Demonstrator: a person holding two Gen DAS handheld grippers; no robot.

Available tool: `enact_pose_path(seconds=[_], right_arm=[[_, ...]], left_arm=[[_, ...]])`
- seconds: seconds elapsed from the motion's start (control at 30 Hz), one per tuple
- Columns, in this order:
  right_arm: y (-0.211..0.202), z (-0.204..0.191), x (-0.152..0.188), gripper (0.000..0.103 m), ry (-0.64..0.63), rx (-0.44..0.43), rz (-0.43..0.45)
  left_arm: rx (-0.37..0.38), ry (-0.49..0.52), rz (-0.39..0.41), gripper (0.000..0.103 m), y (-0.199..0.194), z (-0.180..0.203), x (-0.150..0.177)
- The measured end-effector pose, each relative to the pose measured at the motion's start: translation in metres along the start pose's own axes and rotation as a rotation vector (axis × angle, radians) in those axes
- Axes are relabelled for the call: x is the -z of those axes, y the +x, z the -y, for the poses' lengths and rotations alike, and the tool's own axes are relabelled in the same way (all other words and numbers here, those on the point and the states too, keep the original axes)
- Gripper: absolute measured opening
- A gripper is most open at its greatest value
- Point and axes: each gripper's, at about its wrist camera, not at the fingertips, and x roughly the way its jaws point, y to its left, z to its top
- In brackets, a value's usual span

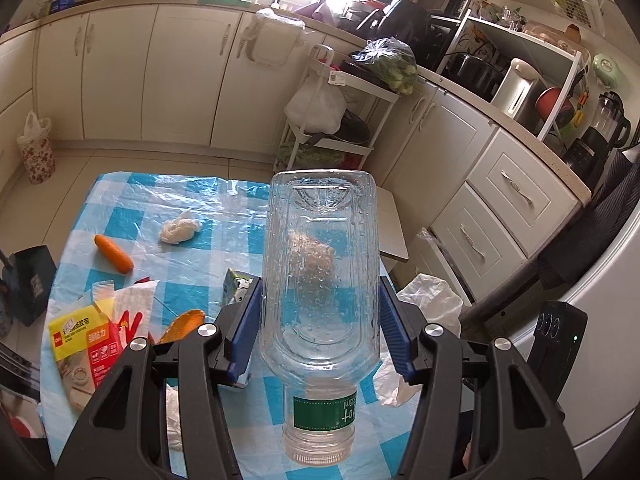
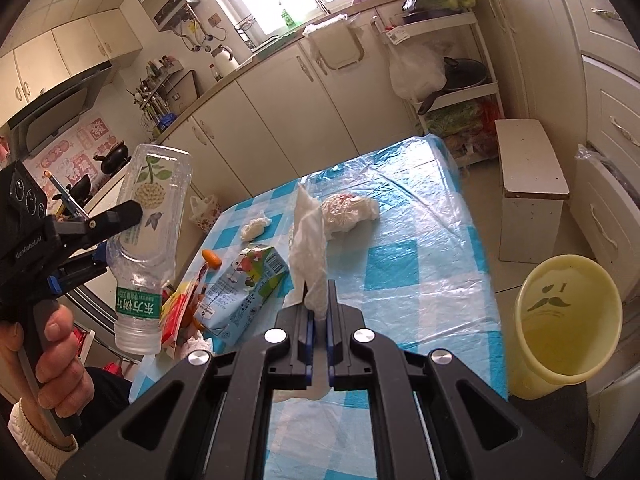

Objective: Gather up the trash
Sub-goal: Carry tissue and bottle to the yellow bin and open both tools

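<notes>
Bottle point(image 1: 320, 280) clamped in left gripper point(image 1: 320, 320); tissue point(image 2: 310, 248) in right gripper point(image 2: 319, 312).

Empty clear bottle point(image 1: 320, 280) held aloft, cap end down; white tissue point(image 2: 310, 248) pinched upright

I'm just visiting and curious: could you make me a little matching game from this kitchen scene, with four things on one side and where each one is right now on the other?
Things:
1. plastic bottle
2. white tissue
3. carrot
4. yellow bin

Places:
A. lying loose on the checked tablecloth
B. pinched in the right gripper
C. off the table's right edge, mouth open
D. clamped in the left gripper, cap toward the camera

Pairs: 1-D, 2-B, 3-A, 4-C
</notes>
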Motion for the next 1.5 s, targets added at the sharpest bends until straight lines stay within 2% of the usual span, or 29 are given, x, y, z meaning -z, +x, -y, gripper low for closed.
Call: enact_pose_path(seconds=[0.27,0.4,0.53,0.73,1.0,1.07,1.1,1.13,1.3,1.5], right_arm=[[-0.013,0.048,-0.031,0.005,-0.022,0.159,-0.05],[-0.015,0.098,-0.051,0.006,-0.012,0.262,-0.132],[-0.022,0.15,-0.056,0.006,0.036,0.353,-0.16],[-0.004,0.218,-0.036,0.006,0.108,0.413,-0.213],[0.039,0.278,0.01,0.006,0.18,0.442,-0.277],[0.05,0.286,0.021,0.016,0.189,0.445,-0.304],[0.052,0.29,0.026,0.031,0.2,0.442,-0.311],[0.053,0.293,0.028,0.042,0.209,0.443,-0.308],[0.031,0.301,0.034,0.043,0.259,0.441,-0.228],[-0.018,0.285,0.043,0.051,0.233,0.462,-0.105]], left_arm=[[0.048,0.029,-0.028,0.053,0.017,0.032,0.003],[0.073,0.041,-0.041,0.053,0.028,0.049,0.005],[0.1,0.047,-0.056,0.053,0.043,0.065,0.006],[0.136,0.069,-0.085,0.053,0.079,0.099,0.008],[0.178,0.112,-0.152,0.053,0.147,0.153,0.014],[0.186,0.117,-0.169,0.053,0.162,0.163,0.015],[0.19,0.118,-0.178,0.053,0.17,0.168,0.016],[0.194,0.117,-0.188,0.053,0.179,0.173,0.018],[0.207,0.13,-0.24,0.053,0.219,0.196,0.028],[0.182,0.132,-0.347,0.053,0.288,0.223,0.049]])
